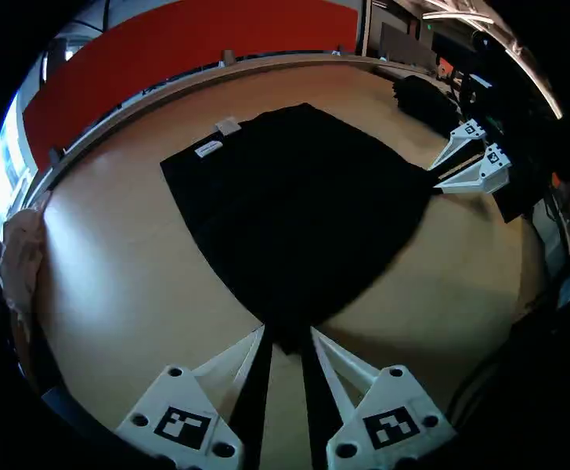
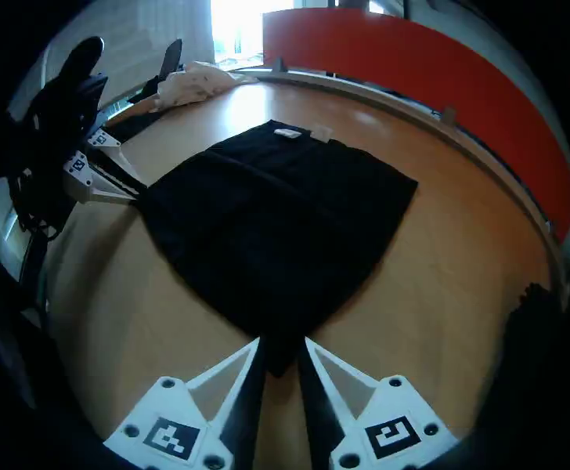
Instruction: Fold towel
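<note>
A black towel [image 1: 301,211] is spread flat on the wooden table [image 1: 128,258], with a white label [image 1: 208,149] seen near its far edge. One corner is pinched between the closed fingers of the left gripper [image 1: 289,338]. The neighbouring corner is clamped in the same way by the right gripper [image 2: 283,348], and both corners are kept low at the tabletop.

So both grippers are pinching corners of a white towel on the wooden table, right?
Not white: the towel is black, as the left gripper view shows. The left gripper and right gripper do pinch its corners on the wooden table.
</note>
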Motion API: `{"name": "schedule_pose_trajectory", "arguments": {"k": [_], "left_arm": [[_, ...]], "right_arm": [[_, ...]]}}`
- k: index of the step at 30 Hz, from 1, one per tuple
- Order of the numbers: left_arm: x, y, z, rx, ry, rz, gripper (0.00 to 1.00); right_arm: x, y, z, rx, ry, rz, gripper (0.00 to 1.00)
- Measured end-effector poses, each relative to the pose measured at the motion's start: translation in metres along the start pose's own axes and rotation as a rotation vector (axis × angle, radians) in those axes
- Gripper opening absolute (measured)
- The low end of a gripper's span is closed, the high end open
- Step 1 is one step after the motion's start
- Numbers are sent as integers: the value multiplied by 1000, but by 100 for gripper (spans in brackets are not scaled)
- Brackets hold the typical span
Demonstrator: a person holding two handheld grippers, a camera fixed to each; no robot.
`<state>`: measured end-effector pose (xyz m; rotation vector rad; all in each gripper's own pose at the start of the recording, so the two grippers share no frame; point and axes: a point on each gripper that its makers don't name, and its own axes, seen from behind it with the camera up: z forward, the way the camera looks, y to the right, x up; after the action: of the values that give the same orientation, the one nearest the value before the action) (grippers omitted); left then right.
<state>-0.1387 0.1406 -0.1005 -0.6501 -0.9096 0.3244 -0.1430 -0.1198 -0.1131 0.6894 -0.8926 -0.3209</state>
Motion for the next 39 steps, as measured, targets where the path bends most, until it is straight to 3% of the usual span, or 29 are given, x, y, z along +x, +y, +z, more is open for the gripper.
{"name": "schedule_pose_trajectory", "arguments": {"k": [4, 12, 18, 30, 39], "left_arm": [[1, 0, -1, 8, -3, -16, 15], [3, 1, -6, -10, 6, -91, 13], [14, 0, -16, 6, 30, -92, 13], [46, -5, -58, 46, 98, -138, 13], [61, -6, -88, 69, 128, -144, 13]], "right_arm": [[2, -4, 0, 10, 0, 4, 18], [9, -5, -4, 1, 18, -9, 15], [22, -3, -14, -11, 46, -11, 15], [63, -1, -50, -59, 124, -42, 15], [85, -7, -80, -76, 167, -56, 15]]}}
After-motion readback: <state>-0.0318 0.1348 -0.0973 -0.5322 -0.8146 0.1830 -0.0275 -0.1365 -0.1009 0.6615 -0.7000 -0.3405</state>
